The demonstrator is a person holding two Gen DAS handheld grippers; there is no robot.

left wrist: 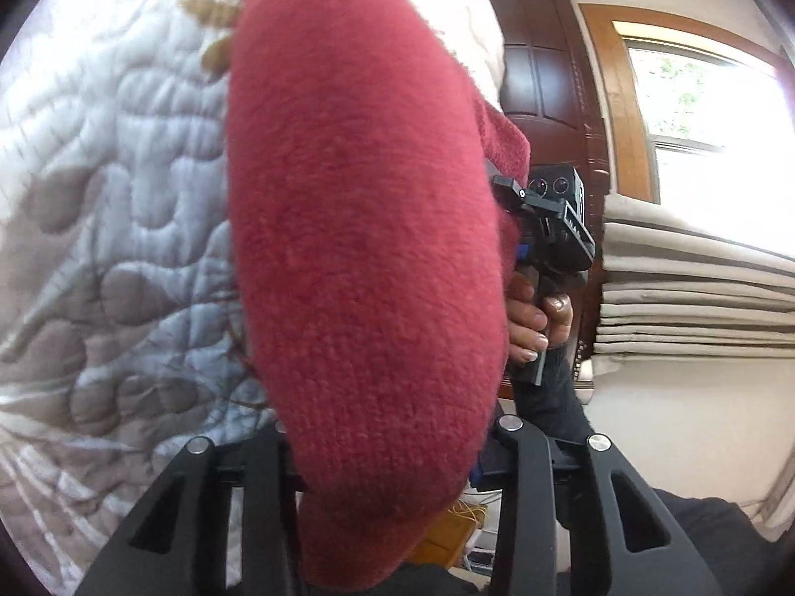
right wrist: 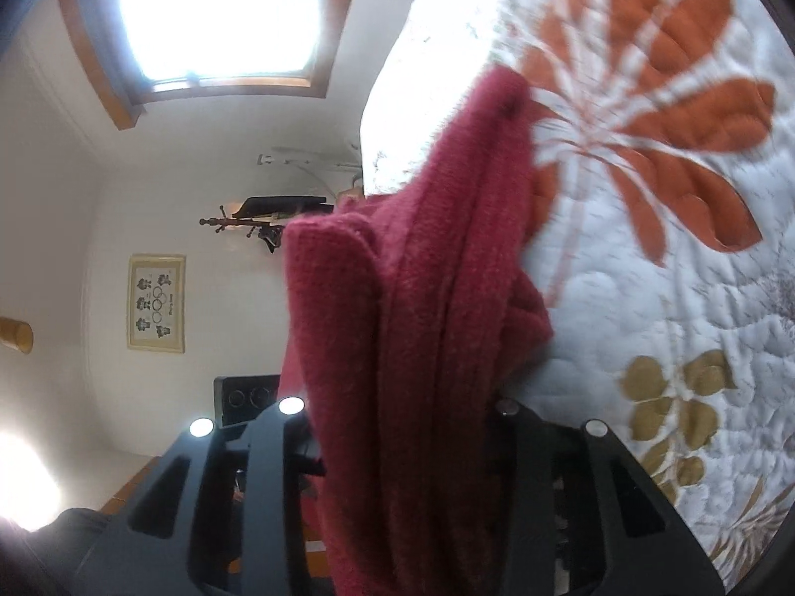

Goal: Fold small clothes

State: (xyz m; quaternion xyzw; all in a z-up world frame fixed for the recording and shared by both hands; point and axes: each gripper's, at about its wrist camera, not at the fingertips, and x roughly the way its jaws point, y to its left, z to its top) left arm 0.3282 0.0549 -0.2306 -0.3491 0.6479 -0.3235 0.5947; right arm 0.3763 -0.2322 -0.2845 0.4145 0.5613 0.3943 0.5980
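Note:
A red knitted garment (left wrist: pixel 357 248) is held up off a quilted bedspread (left wrist: pixel 109 198) with a leaf pattern. In the left wrist view it fills the centre and covers the fingertips of my left gripper (left wrist: pixel 392 447), which is shut on it. Past the cloth's right edge a hand (left wrist: pixel 536 318) holds the right gripper (left wrist: pixel 546 228). In the right wrist view the garment (right wrist: pixel 422 323) runs in folds out from between the jaws of my right gripper (right wrist: pixel 402 447), shut on it, and its far end reaches the bedspread (right wrist: pixel 671 149).
A dark wooden door (left wrist: pixel 541 74), a bright window (left wrist: pixel 710 99) and stacked beige fabric folds (left wrist: pixel 695 288) lie to the right. The right wrist view shows a window (right wrist: pixel 218 15), a framed picture (right wrist: pixel 156 303) and a coat rack (right wrist: pixel 248 221) on a white wall.

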